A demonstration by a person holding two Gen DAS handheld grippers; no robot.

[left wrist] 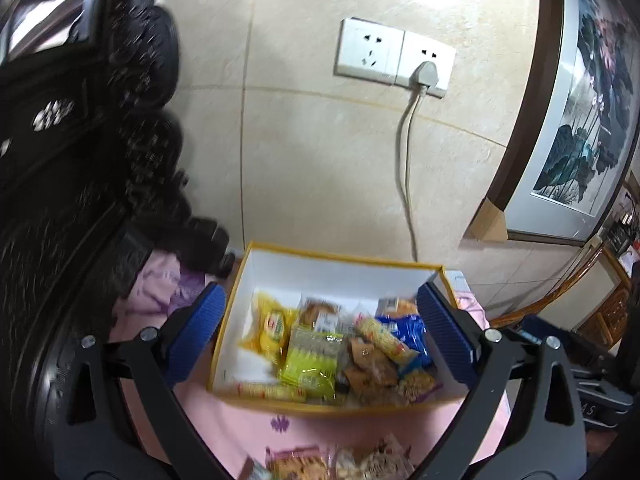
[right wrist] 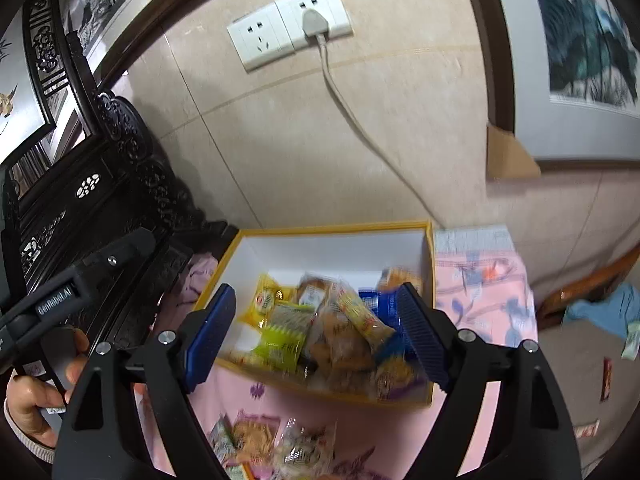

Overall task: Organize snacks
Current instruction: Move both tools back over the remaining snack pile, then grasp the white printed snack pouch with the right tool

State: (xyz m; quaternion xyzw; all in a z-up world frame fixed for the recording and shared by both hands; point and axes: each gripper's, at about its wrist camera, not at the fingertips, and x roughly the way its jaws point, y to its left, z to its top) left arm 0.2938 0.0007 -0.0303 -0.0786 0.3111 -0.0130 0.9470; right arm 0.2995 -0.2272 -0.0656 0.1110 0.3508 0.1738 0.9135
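Loose snacks (right wrist: 276,446) lie nearest, cut off and blurry. Both the left gripper (left wrist: 320,336) and right gripper (right wrist: 316,336) stand wide apart, holding nothing. Beyond them the yellow box (left wrist: 344,258), long side running left to right, sits on a pink cloth (left wrist: 248,428), full of packets (left wrist: 312,360). Their labels may have writing, but it's too blurry. A hand (right wrist: 32,404) holds a handle marked "GenRobot.AI".

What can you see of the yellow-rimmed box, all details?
The box is an open rectangular carton, apparently cardboard, with yellow outside and rim and plain white inner walls. There is no lid on it. It sits upright on the pink floral cloth near the tiled wall, below the socket. Inside, a loose heap of wrapped snacks fills the near and right part, leaving white floor bare at the far left. More packets lie on the cloth in front. Neither gripper touches it.
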